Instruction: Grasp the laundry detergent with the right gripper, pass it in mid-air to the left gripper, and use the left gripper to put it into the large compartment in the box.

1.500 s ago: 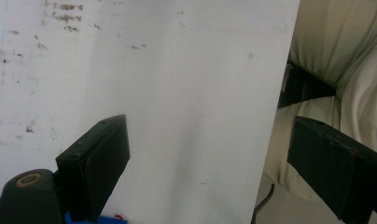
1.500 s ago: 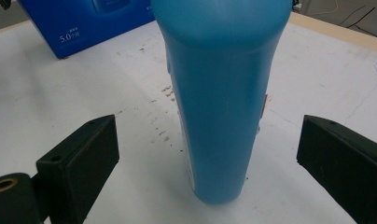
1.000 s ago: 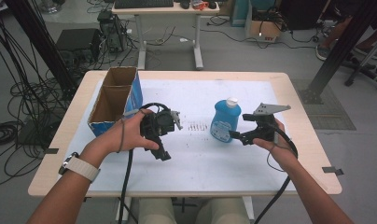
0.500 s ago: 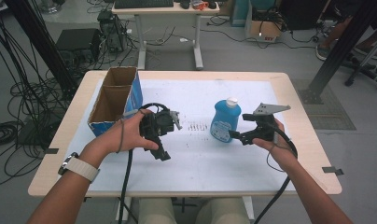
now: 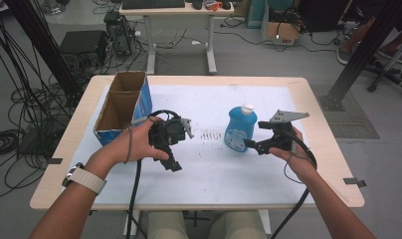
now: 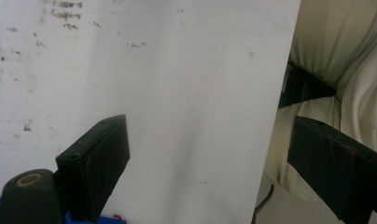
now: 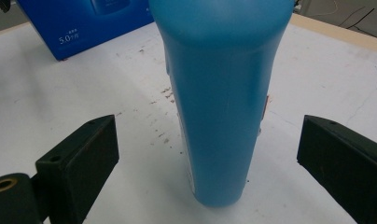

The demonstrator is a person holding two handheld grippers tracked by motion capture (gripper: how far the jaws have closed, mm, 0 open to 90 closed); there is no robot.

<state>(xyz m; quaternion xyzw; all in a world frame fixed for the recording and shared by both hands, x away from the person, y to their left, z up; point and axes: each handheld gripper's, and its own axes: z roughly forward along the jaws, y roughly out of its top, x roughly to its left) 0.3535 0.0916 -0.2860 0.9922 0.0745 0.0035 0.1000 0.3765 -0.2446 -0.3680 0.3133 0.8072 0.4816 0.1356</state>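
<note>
A blue bottle (image 5: 240, 130) with a white cap stands upright on the white table top (image 5: 219, 174), right of centre. My right gripper (image 5: 251, 145) is just right of it, open. In the right gripper view the bottle (image 7: 224, 93) stands between and slightly ahead of the wide-apart jaws of this gripper (image 7: 209, 135), touching neither. My left gripper (image 5: 173, 165) is held left of centre, tilted toward the table's near edge. In the left gripper view it (image 6: 210, 140) is open over the bare table top (image 6: 177, 70), with nothing between its jaws.
An open cardboard box (image 5: 122, 107) with blue sides stands at the table's left, also seen as the blue box (image 7: 93, 23) behind the bottle. Dark smudges (image 5: 209, 134) mark the surface. The person's trousers (image 6: 336, 46) lie beyond the near table edge.
</note>
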